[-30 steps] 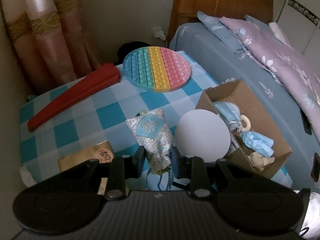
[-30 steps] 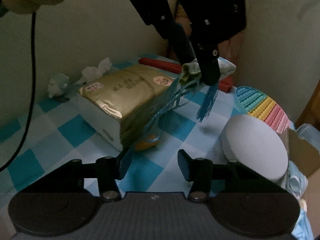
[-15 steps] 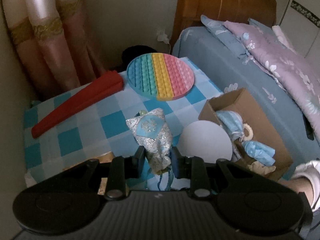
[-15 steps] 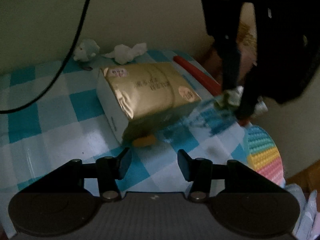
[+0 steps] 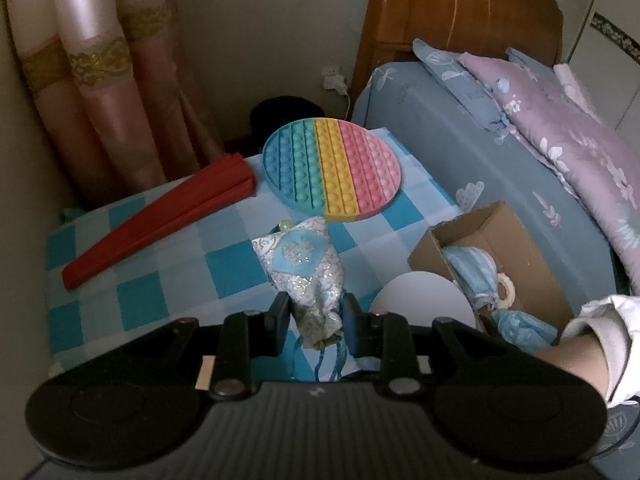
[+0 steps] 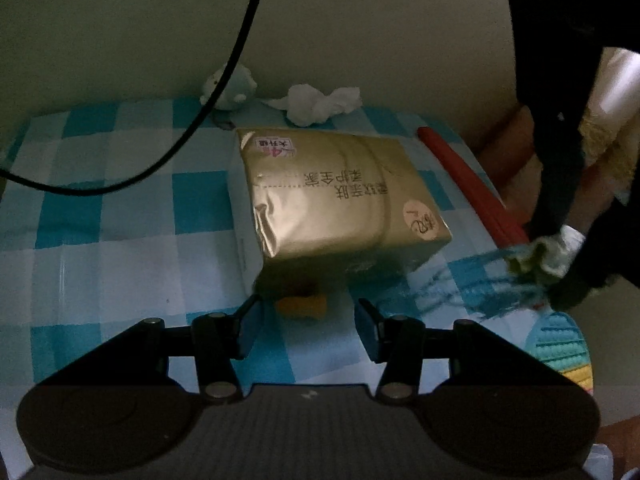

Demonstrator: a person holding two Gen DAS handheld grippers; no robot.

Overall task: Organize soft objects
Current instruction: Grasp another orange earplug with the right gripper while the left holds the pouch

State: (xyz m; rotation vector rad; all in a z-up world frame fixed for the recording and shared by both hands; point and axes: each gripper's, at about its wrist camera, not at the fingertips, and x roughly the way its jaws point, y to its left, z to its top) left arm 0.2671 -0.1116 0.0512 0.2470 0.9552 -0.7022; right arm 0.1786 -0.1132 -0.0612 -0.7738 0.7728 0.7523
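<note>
left gripper (image 5: 314,316) stays clamped on the sachet (image 5: 305,270), carried above the checked table (image 5: 132,300) near the cardboard box (image 5: 532,264) (likely its home). right gripper (image 6: 308,326) has rolled toward the tissue pack (image 6: 340,196), jaws half-spread, empty; maybe targeting that dim orange thing (image 6: 302,306).

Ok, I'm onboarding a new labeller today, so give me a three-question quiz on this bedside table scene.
1. True or false: the left hand-held gripper is shut on the sachet pouch.
2. What lies between the right hand-held gripper fingers? A) the gold tissue pack B) nothing gripped C) the red folded fan
3. Fill in: the round rainbow pop mat lies on the ____ tablecloth.

Key: 1 true; 2 B; 3 checked blue and white.
</note>
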